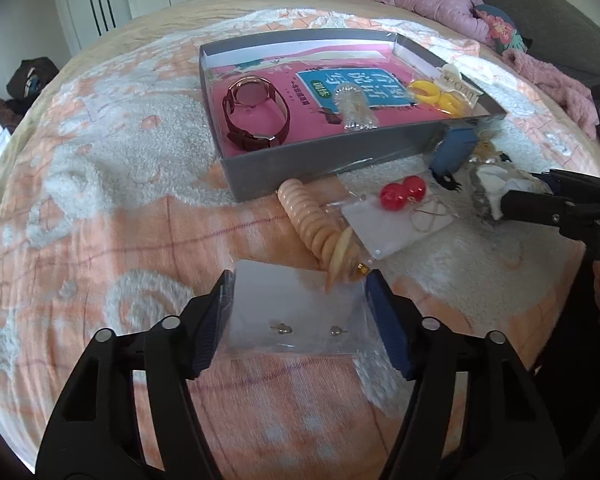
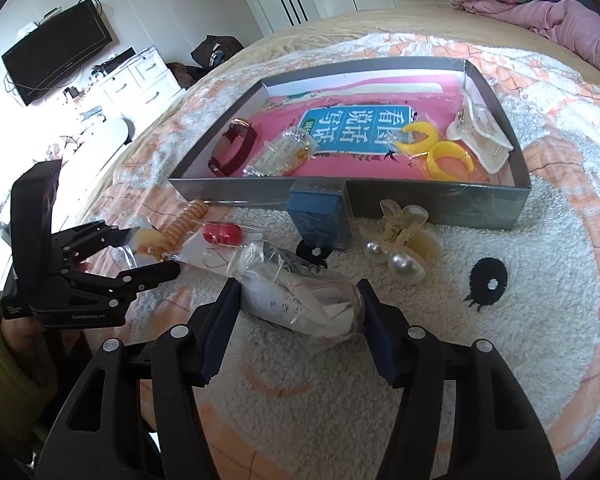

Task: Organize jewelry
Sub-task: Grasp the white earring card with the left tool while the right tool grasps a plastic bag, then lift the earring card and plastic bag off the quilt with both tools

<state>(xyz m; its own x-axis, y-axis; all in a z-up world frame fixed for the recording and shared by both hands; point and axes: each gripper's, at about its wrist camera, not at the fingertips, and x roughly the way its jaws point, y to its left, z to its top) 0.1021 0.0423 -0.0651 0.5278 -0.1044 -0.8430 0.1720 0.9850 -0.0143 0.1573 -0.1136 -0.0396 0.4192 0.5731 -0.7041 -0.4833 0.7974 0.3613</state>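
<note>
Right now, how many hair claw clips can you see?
2. A white plastic claw clip lies inside the grey box, at its right end. A pale yellow translucent claw clip with pearls lies on the blanket just outside the box's front wall. Others may be hidden.

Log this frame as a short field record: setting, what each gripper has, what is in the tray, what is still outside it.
setting: fleecy blanket on a bed
left gripper: pads against a clear packet of small studs
right gripper: pads against a crumpled clear bag
tray: dark red watch, yellow hoops, white hair claw
outside tray: red ball earrings, coiled beige hair tie, blue box, pearl hair claw
</note>
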